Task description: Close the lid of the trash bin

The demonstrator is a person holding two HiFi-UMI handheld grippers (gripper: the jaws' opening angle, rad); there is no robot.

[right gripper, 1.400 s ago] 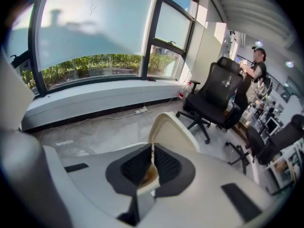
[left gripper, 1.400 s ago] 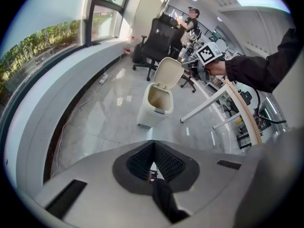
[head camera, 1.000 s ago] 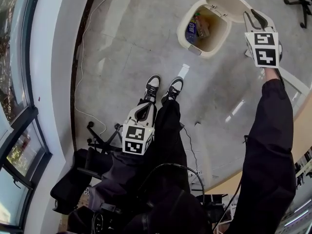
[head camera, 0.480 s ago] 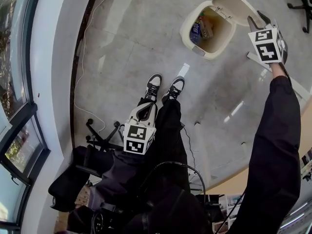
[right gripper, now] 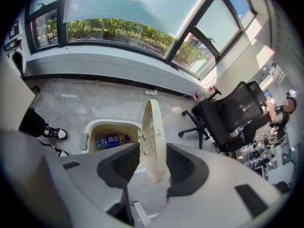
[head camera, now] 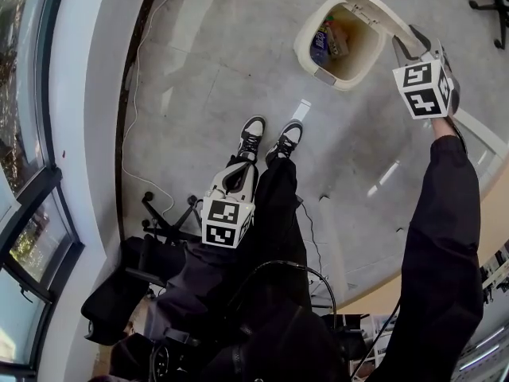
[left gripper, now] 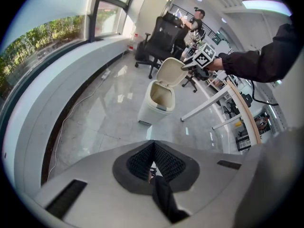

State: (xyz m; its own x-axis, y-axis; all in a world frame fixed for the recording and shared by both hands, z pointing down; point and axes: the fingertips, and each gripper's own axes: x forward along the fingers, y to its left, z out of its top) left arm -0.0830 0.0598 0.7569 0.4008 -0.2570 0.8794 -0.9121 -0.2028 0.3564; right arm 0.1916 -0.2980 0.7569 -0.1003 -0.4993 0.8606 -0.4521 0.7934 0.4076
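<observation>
Lid (right gripper: 151,127) has tipped further over the trash bin (right gripper: 109,124); my right gripper (right gripper: 151,151), jaws just opening, straddles it, seemingly loose. Next I press it flat. Left gripper (left gripper: 153,148) is closed.

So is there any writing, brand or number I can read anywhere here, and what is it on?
"脉动", as far as it can be made out: white characters on the blue package lying in the trash bin.
The marker cubes, one near the legs and one by the bin: black-and-white square patterns only, no letters.
The other litter in the bin: any print is too small to read.
</observation>
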